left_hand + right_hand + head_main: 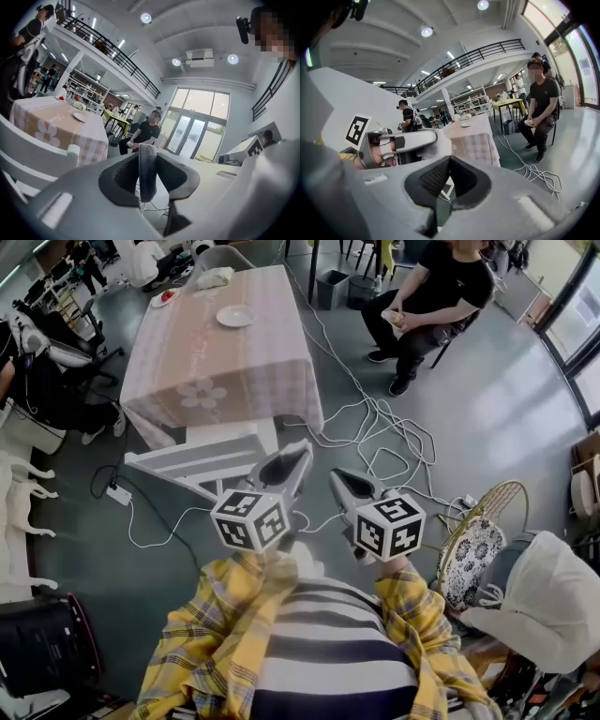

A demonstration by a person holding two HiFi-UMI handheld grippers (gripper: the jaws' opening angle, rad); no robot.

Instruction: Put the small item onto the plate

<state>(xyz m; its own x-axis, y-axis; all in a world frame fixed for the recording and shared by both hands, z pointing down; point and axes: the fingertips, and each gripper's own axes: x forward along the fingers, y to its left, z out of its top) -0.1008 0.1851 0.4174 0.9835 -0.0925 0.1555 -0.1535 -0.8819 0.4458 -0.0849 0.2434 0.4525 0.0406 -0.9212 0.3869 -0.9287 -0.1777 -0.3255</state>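
Both grippers hang in mid-air over the grey floor, well short of the table (267, 352) with its checked cloth. A white plate (234, 315) lies on the table's far half and also shows as the plate (79, 117) and the plate (465, 124). A small red item (167, 296) sits on a second dish at the far left corner. My left gripper (303, 448) points at the table; its jaws stand slightly apart with nothing between them (148, 154). My right gripper (335, 476) is beside it, its pads meeting on nothing (449, 161).
A white slatted chair (202, 460) stands between me and the table. Cables (375, 427) trail across the floor to the right. A person (431, 296) sits at the far right near a bin (330, 287). A gold wire chair (478, 531) stands close on my right.
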